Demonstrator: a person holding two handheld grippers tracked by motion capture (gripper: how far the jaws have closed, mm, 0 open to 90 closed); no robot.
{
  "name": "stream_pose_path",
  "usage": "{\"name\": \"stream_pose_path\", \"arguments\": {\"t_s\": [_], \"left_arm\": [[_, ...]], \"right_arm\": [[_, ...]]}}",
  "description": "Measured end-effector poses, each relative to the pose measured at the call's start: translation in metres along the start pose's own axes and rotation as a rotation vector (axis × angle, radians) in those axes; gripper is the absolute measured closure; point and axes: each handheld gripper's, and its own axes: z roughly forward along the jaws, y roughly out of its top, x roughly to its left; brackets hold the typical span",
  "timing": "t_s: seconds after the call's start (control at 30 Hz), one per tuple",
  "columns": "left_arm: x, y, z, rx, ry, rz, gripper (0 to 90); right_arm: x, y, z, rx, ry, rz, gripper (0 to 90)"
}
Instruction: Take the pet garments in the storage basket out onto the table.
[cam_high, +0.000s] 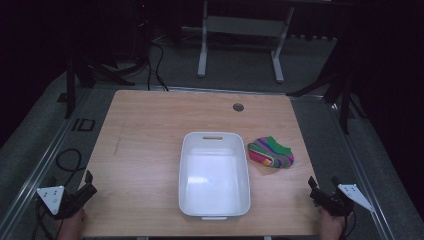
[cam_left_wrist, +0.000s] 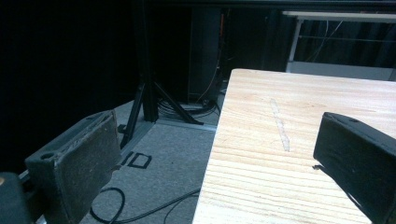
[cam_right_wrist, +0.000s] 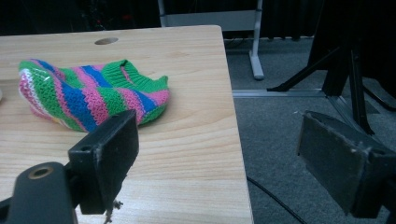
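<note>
From the high view, a white plastic tub (cam_high: 214, 175) sits in the middle of the light wooden table (cam_high: 145, 145). A striped knitted sock in green, pink and blue (cam_high: 271, 152) lies just beside the tub's right wall, bunched up. The left gripper (cam_high: 89, 186) and right gripper (cam_high: 315, 189) wait at the near corners, maybe so the middle stays free. The hands are cut off at the bottom.

In the left gripper view, its jaws stand wide with nothing between them, over the table's edge and the grey floor (cam_left_wrist: 159, 154).

In the right gripper view, the jaws are wide too and hold nothing. The sock (cam_right_wrist: 88, 93) lies ahead, its far end cut off
</note>
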Motion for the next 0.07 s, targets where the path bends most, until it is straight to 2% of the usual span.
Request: {"name": "stream_pose_path", "arguments": {"t_s": [0.07], "left_arm": [[-0.0001, 0.0, 0.0, 0.0, 0.0, 0.001, 1.2]], "right_arm": [[-0.0002, 0.0002, 0.0003, 0.005, -0.002, 0.003, 13.0]]}}
